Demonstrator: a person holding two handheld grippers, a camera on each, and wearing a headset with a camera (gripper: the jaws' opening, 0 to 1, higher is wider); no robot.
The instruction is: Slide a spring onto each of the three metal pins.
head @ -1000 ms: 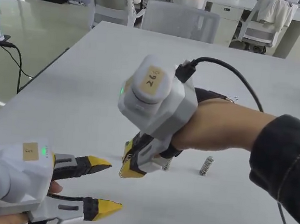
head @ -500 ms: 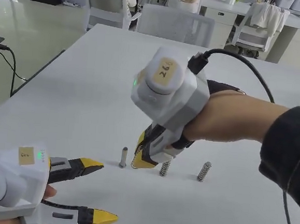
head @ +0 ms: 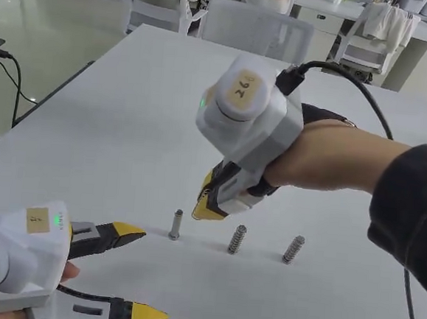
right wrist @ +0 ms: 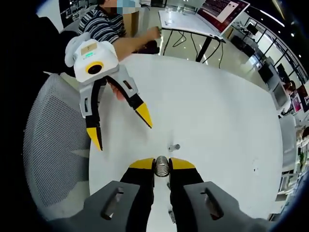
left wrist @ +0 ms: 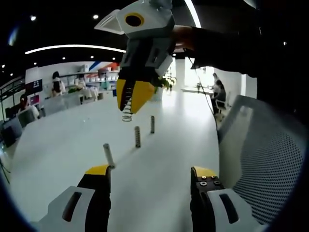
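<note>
Right tongs (right wrist: 162,165) grip spring (left wrist: 127,105) — axis vertical.

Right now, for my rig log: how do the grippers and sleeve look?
The left gripper and right gripper have white-grey bodies, green lights, black yellow-tipped jaws. The right has a sticker marked 26 and a black cable. The sleeve is dark.

We count three springs: two standing on the table (head: 127,123), the near spring (head: 237,239) and the far spring (head: 292,249), and a third spring (right wrist: 162,166) in the jaws of the right gripper (right wrist: 162,164). We count one bare pin (head: 176,224). We count two grippers, that one and the left gripper (head: 147,275).
</note>
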